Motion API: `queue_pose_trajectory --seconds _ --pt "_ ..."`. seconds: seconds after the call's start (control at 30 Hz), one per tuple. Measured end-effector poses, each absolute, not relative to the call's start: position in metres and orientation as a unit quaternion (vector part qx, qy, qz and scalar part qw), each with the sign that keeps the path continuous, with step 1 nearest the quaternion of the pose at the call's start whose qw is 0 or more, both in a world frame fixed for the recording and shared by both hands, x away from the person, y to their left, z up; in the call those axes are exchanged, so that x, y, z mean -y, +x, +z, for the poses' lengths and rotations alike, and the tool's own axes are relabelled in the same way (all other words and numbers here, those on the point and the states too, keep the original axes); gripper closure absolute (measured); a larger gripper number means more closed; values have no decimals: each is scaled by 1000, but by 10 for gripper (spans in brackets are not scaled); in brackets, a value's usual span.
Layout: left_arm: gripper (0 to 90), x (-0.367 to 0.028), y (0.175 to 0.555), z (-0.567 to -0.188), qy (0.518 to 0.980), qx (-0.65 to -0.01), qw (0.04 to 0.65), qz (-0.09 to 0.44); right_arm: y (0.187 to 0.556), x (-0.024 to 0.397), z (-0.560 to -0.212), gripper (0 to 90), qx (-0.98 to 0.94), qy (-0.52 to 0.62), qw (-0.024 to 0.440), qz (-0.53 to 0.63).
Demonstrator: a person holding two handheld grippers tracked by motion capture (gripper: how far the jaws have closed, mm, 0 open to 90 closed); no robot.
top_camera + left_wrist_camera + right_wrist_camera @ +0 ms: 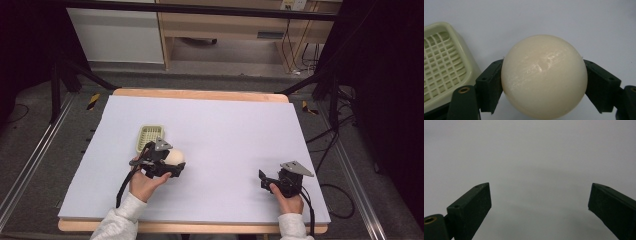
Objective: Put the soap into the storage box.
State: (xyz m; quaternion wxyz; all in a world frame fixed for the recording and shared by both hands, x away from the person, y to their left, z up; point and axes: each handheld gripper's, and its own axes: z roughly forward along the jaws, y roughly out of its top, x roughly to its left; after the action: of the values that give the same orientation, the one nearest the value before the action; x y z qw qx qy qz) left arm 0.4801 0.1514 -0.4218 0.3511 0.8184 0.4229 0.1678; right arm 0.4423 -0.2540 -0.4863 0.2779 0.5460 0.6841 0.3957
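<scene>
The left gripper [172, 165] is clamped on a cream ball [544, 76], its two black jaws pressing on opposite sides of the ball at about its widest part, as the left gripper view shows. In the high view the cream ball [176, 156] sits at the left-hand part of the pale lavender table cover [225, 130], just beside a small pale green basket [150, 136] with a gridded bottom; whether the ball rests on the cover or is raised off it cannot be told. The ball is round, so it has no long axis and points no particular way; a faint scuffed mark shows on the face turned toward the gripper's camera. In the left gripper view the pale green basket [442, 62] lies to the left of the ball, apart from it, close to the left jaw. The right gripper [264, 180] is held over the right-hand part of the cover, well apart from ball and basket, with its jaws spread wide and nothing between them; the right gripper view shows bare cover beyond them
</scene>
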Motion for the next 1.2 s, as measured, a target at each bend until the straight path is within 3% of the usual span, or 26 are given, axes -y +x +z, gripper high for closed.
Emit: queue_pose_trajectory --seconds 0.7,1.2 --pt "239 -196 491 -402 796 -452 352 194 442 254 -486 51 -684 546 278 396" --pt "239 -206 506 -400 788 -466 350 199 442 254 -486 51 -684 546 276 397"
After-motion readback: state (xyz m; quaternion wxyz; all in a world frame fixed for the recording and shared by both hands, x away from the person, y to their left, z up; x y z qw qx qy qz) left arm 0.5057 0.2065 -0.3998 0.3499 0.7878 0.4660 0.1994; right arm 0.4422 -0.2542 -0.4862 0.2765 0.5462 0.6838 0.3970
